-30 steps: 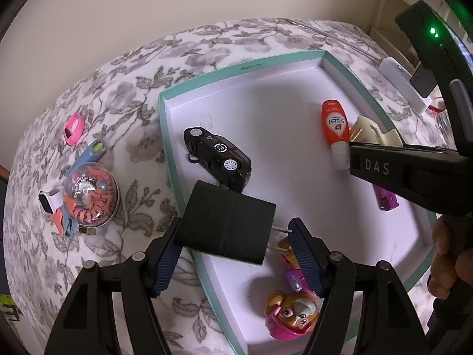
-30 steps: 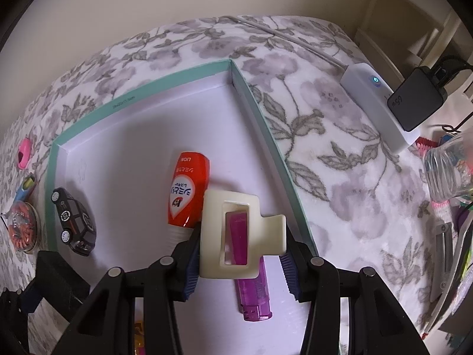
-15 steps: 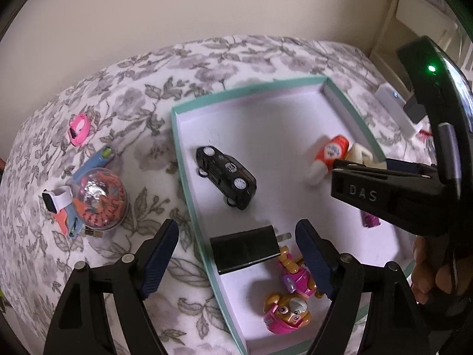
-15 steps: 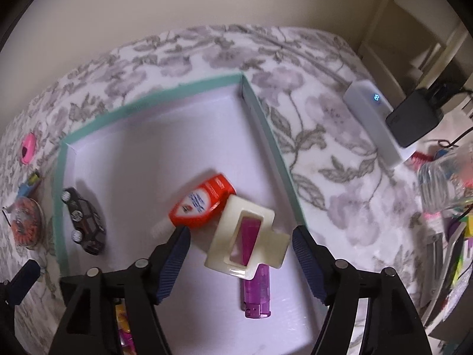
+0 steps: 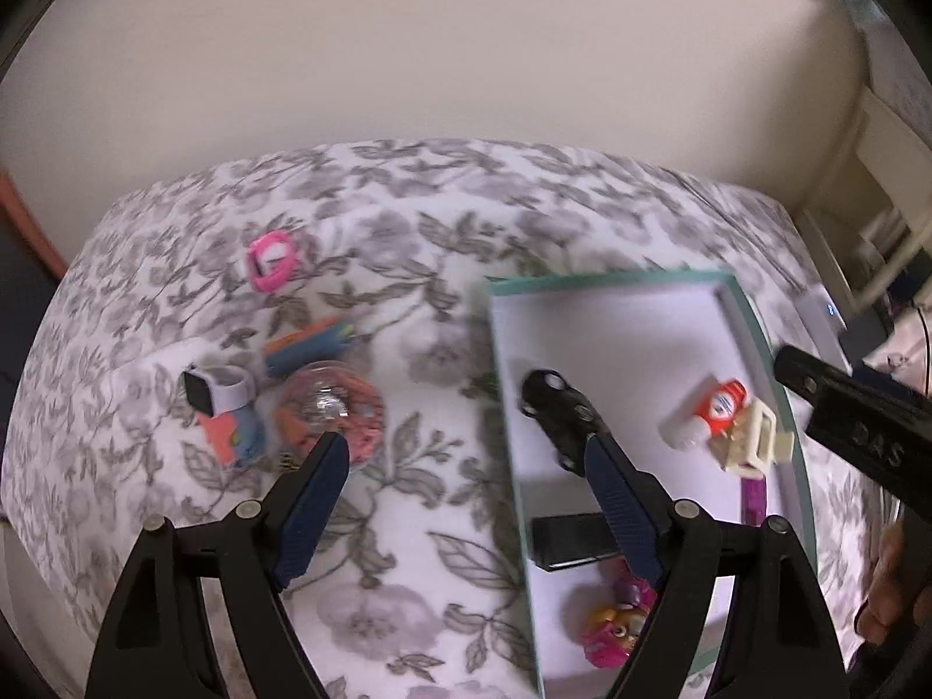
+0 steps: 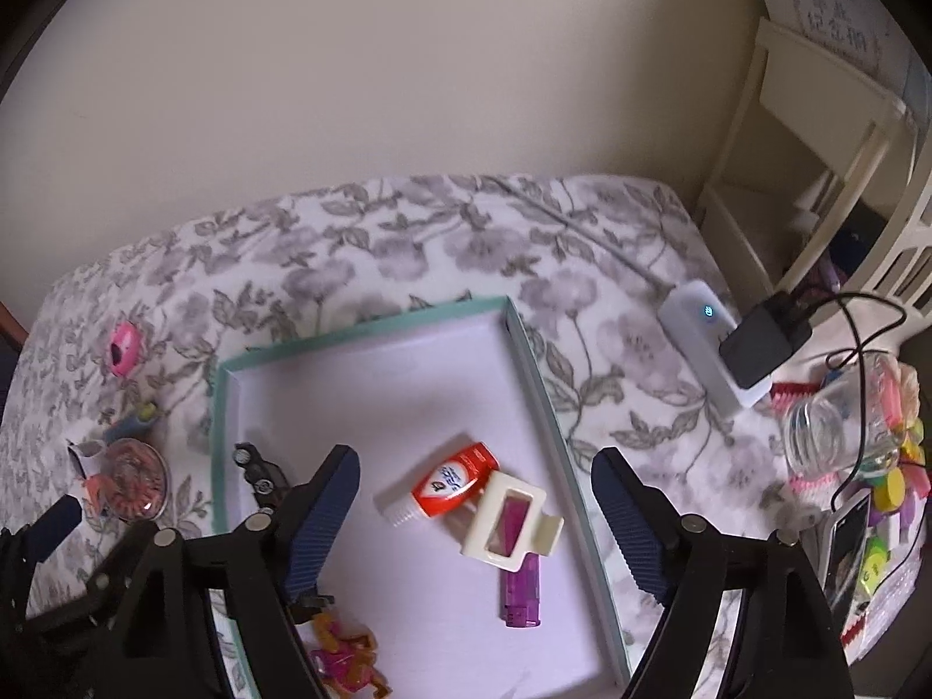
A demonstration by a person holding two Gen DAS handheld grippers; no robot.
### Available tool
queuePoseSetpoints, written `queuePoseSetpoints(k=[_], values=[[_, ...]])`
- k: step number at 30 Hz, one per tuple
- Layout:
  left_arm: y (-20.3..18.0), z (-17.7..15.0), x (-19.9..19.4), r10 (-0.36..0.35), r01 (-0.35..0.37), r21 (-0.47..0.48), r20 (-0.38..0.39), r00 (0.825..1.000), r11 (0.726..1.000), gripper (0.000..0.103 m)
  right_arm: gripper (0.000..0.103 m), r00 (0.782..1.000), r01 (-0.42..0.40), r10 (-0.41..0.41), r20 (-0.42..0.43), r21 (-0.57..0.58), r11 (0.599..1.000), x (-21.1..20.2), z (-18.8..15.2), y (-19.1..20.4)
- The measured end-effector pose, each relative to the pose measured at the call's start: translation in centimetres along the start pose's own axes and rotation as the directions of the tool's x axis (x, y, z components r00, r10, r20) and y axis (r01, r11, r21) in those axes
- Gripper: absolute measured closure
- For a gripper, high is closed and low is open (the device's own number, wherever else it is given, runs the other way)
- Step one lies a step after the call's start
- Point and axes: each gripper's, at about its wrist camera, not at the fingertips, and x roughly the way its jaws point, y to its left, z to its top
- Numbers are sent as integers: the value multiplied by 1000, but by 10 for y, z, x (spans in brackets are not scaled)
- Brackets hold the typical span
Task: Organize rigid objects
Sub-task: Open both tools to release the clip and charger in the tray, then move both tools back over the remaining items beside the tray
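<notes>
Teal-rimmed tray (image 6: 539,384) on floral cloth, part filled.
In tray: car (image 5: 556,408), charger (image 5: 574,537), tube (image 6: 451,480), clip (image 6: 509,521). Left gripper (image 5: 466,463) spread, empty; right gripper (image 6: 475,477) just opened, empty.

I read "DAS" on the black right gripper body (image 5: 874,442), right edge of the left wrist view. The red tube's (image 6: 454,480) label and the round sign (image 6: 839,11) upper right are too blurred to read.
</notes>
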Motion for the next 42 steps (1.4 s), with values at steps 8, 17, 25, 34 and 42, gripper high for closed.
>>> queuePoseSetpoints(k=[8, 17, 25, 34, 42], values=[[36, 3, 8, 51, -57, -128, -47, 998, 990, 19, 15, 999, -37, 37, -15, -12, 999, 3, -3, 15], [56, -1, 18, 46, -63, -193, -94, 994, 979, 17, 2, 999, -36, 34, -24, -99, 994, 12, -11, 52], [73, 0, 22, 62, -87, -247, -107, 992, 965, 1, 0, 997, -71, 66, -44, -128, 989, 21, -17, 74], [105, 2, 19, 87, -116, -318, -105, 991, 941, 1, 0, 992, -120, 113, -59, -123, 985, 26, -22, 90], [168, -6, 16, 147, -186, -444, -121, 982, 876, 1, 0, 968, -246, 238, -73, -129, 961, 21, -27, 131]])
